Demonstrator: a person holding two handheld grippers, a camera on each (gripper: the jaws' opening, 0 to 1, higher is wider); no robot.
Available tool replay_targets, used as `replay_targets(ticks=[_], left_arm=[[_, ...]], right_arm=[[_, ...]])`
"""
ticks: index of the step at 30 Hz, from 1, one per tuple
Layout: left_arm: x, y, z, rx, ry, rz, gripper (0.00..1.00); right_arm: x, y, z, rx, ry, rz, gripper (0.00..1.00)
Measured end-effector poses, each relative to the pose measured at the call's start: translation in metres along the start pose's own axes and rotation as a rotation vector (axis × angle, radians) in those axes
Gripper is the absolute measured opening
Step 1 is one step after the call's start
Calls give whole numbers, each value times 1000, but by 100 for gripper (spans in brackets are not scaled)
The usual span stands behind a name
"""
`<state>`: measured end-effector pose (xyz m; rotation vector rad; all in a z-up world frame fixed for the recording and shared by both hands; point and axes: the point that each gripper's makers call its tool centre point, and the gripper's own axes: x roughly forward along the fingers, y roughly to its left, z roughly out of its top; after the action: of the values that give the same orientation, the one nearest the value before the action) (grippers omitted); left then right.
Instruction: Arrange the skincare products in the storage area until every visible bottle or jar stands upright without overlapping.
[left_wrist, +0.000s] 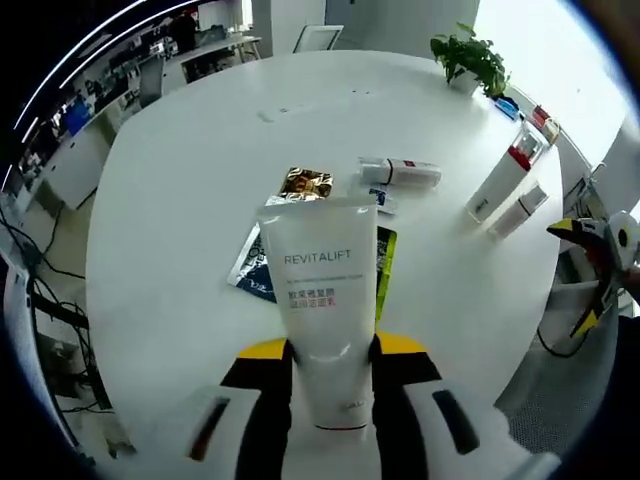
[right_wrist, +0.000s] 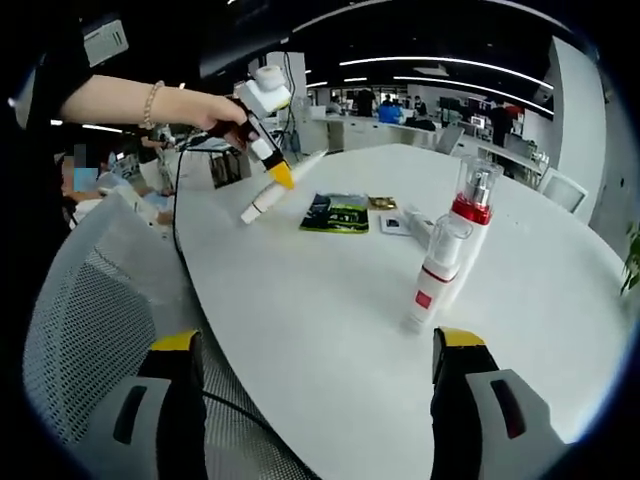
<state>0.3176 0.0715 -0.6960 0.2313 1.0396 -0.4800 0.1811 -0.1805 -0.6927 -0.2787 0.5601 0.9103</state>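
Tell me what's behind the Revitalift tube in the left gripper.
Behind the Revitalift tube, held in the left gripper, flat sachets lie on the white table, a gold one farthest. The tube hides their middle parts.

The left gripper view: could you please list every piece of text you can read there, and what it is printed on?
"REVITALIFT": on the white tube held in the left gripper.
Smaller lines beneath it: too blurred to read.
Print on the sachets and the lying bottle: too small to read.

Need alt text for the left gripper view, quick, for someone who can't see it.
The left gripper is shut on a white REVITALIFT tube, held above a round white table. Behind it lie sachets and a small bottle; two bottles stand at right.
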Motion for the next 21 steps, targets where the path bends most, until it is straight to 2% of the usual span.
replay_targets(ticks=[2,7,16,21], left_arm=[[5,1,4,-2,-6,2,31],[-2,-6,8,-13,-32,-6,31],[-18,-30,19,-38,-93,-17,31],[-27,-45,26,-58,-138,-22,31]], right_arm=[[-1,1,2,-10,-4,-1,95],[-2,3,7,-26,-20,3,94],[-7,6,22,-24,-68,1,91],[-5,12,38,21,-124,25,87]])
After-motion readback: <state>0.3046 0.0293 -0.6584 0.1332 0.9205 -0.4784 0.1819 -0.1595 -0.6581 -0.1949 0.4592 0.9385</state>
